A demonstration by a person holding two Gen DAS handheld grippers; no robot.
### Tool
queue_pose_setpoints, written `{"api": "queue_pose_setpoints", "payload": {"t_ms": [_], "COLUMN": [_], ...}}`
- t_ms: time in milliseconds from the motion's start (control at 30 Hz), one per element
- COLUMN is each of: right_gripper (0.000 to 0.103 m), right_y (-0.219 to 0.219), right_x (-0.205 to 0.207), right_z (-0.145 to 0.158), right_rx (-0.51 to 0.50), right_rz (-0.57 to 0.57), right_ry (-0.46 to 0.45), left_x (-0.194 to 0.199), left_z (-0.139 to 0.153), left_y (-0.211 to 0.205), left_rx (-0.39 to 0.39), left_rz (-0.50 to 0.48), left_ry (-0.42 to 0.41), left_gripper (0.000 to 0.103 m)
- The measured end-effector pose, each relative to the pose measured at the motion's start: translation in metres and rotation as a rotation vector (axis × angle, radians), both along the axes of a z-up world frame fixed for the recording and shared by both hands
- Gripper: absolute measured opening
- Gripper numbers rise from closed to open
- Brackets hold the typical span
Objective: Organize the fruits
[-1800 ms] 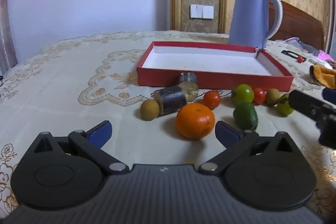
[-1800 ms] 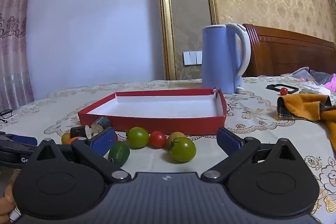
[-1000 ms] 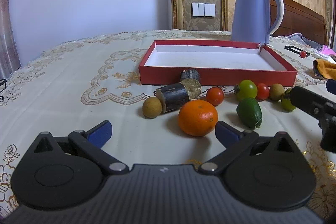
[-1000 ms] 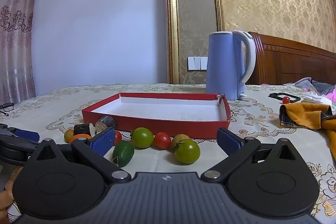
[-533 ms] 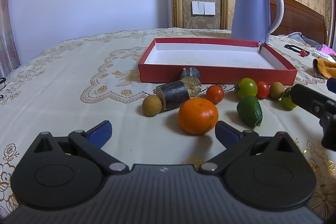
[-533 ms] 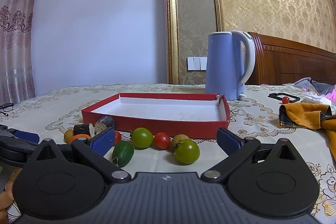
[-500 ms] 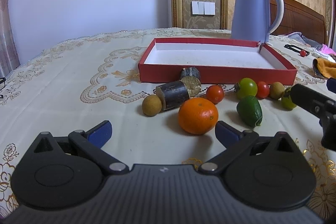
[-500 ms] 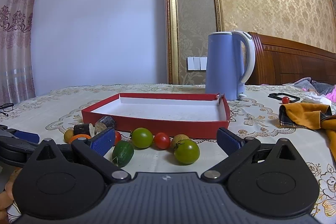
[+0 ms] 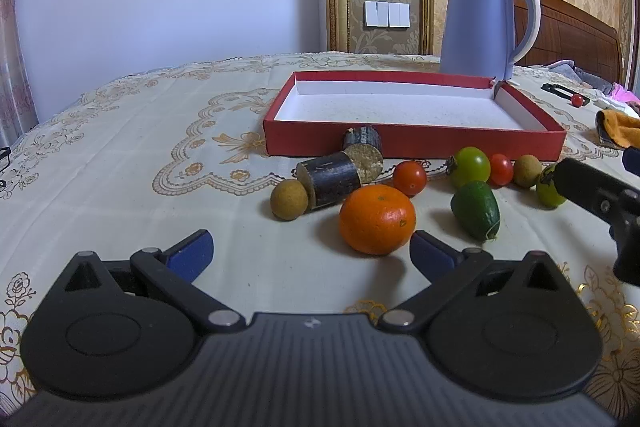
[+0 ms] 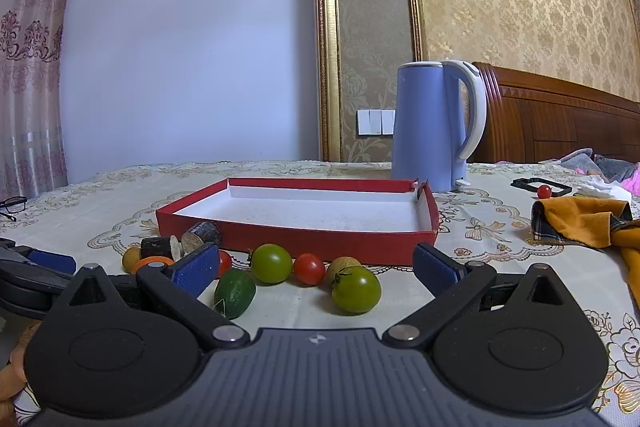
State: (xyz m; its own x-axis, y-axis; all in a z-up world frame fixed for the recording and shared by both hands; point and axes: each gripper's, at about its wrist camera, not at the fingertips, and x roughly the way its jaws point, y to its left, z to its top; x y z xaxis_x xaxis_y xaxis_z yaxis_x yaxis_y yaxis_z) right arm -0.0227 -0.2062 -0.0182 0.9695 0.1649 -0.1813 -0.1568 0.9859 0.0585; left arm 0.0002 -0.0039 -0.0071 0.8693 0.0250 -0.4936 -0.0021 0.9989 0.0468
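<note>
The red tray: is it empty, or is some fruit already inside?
Empty. The red tray shows only its bare white floor; the orange and other fruits lie on the tablecloth before it.

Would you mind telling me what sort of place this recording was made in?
Most likely a bedroom at home: a carved wooden headboard stands behind the table, with gold damask wallpaper and an electric kettle on the embroidered tablecloth.

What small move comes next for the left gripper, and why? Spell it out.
Probably ease the left gripper forward and a little to the right, so its open jaws straddle the orange. The orange lies just ahead, beside the right finger's tip, nearest of the fruit, none of which is in the red tray yet.
</note>
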Motion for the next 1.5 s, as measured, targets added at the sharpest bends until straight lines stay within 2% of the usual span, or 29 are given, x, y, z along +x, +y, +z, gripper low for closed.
{"api": "queue_pose_setpoints", "payload": {"t_ms": [867, 1067, 1200, 1333, 1500], "right_gripper": [0.103, 0.103, 0.103, 0.103, 0.103], "right_y": [-0.001, -0.017, -0.027, -0.026, -0.012], "right_x": [-0.001, -0.006, -0.008, 0.004, 0.009], "right_z": [0.001, 0.005, 0.011, 0.005, 0.007], "right_rx": [0.010, 0.078, 0.037, 0.011, -0.103], "right_rz": [-0.004, -0.037, -0.046, 0.029, 0.037], "right_ry": [-0.006, -0.018, -0.006, 0.095, 0.111], "left_x": [-0.001, -0.001, -0.001, 0.000, 0.000], "left_z": [-0.001, 0.000, 0.000, 0.001, 0.002], "left_y": [0.000, 0.001, 0.002, 0.001, 0.004], "left_rx": [-0.001, -0.012, -0.017, -0.016, -0.031], "left_rz": [-0.001, -0.003, 0.006, 0.004, 0.002], "left_ry": [0.002, 0.006, 0.008, 0.014, 0.007], "left_gripper": [0.103, 0.103, 0.103, 0.103, 0.103]}}
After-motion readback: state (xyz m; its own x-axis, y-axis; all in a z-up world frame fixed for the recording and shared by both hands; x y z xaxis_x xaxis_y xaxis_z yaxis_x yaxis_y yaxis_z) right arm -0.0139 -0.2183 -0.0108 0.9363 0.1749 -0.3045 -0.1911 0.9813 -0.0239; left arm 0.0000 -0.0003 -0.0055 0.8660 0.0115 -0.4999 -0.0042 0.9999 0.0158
